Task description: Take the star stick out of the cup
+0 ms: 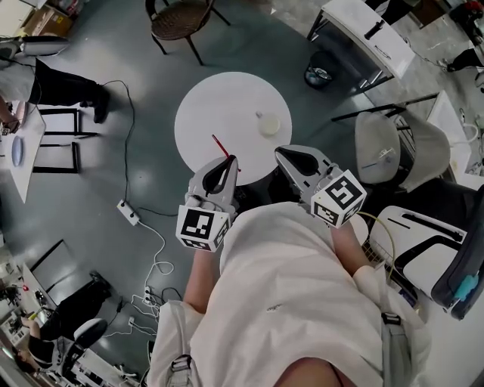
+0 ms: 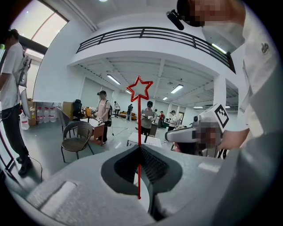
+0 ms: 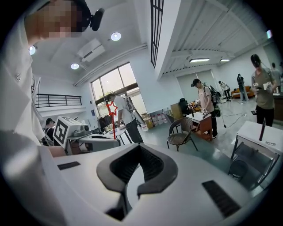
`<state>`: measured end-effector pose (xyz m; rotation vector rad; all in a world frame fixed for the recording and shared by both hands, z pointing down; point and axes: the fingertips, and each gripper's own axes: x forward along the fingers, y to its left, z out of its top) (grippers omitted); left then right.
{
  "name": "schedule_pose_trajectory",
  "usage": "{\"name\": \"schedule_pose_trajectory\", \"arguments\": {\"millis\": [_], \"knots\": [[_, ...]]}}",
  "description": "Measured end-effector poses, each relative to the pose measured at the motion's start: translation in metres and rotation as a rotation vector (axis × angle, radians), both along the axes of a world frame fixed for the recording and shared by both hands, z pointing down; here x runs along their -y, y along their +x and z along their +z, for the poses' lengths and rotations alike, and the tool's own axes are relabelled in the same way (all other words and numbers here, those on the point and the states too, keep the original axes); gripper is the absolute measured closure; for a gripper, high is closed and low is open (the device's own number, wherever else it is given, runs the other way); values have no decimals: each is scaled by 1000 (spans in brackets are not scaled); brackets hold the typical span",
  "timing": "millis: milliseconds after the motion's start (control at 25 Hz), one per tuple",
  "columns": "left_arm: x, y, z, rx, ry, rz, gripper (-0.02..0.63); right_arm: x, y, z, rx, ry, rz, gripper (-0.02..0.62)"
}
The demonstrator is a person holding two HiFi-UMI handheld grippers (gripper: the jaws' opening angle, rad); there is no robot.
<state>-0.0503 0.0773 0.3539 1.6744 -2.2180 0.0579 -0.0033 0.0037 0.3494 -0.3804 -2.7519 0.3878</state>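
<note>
The red star stick (image 2: 139, 89) stands upright between the jaws of my left gripper (image 2: 139, 148), which is shut on its thin shaft. In the head view the stick (image 1: 221, 146) slants up from the left gripper (image 1: 230, 161) over the near edge of the round white table (image 1: 219, 106). A small white cup (image 1: 268, 123) sits on the table, apart from the stick. My right gripper (image 1: 282, 154) hovers beside it, jaws shut with nothing in them (image 3: 140, 146). From the right gripper view the star (image 3: 112, 107) shows at the left.
A wicker chair (image 1: 180, 18) stands beyond the table. A power strip and cable (image 1: 128, 212) lie on the floor at the left. White chairs (image 1: 393, 147) and a desk (image 1: 367, 32) stand at the right. A person (image 1: 53, 83) is at the far left.
</note>
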Motion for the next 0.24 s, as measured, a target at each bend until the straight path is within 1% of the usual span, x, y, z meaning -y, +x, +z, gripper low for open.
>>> {"name": "schedule_pose_trajectory", "arguments": {"millis": [240], "knots": [[5,2,3,-2,-2,2,594,7,2,2,-1,6,18,589]]}}
